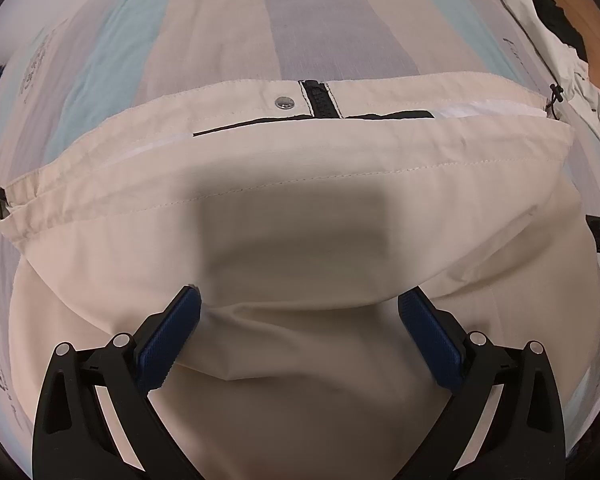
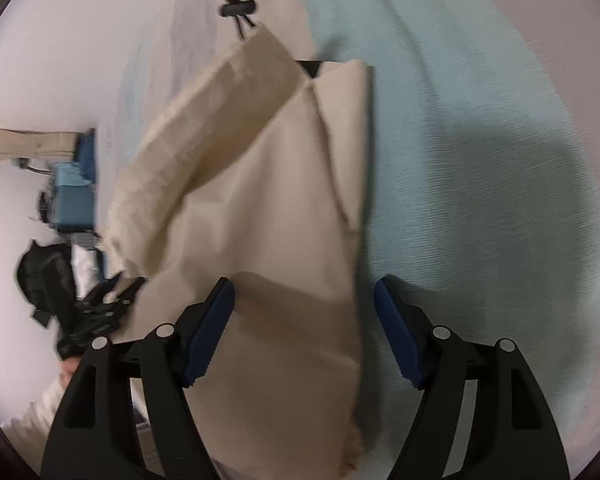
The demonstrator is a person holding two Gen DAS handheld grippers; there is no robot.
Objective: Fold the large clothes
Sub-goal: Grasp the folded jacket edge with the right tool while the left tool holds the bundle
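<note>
Garment: we saw the beige zip-front cotton jacket folded over itself on the striped pastel bedsheet.
Left gripper: spread, nothing pinched.
Right gripper: spread, nothing pinched.
Left to do: we judged further folds remained.

Jacket: beige woven cloth, showing matt and smooth, with stitched seams running along the hem.
Snap button: metal, catching the light with a glossy face.
Zipper: black, looking like ribbed plastic, matt.
Bedsheet: striped cloth, showing a fine, slightly rough weave, matt.
Left gripper: black plastic arms looking matt; shiny metal pins sitting at the pivots.
Pads: blue, ribbed, rubbery-looking, matt.
Right gripper: showing the same matt black plastic and ribbed blue facing.
</note>
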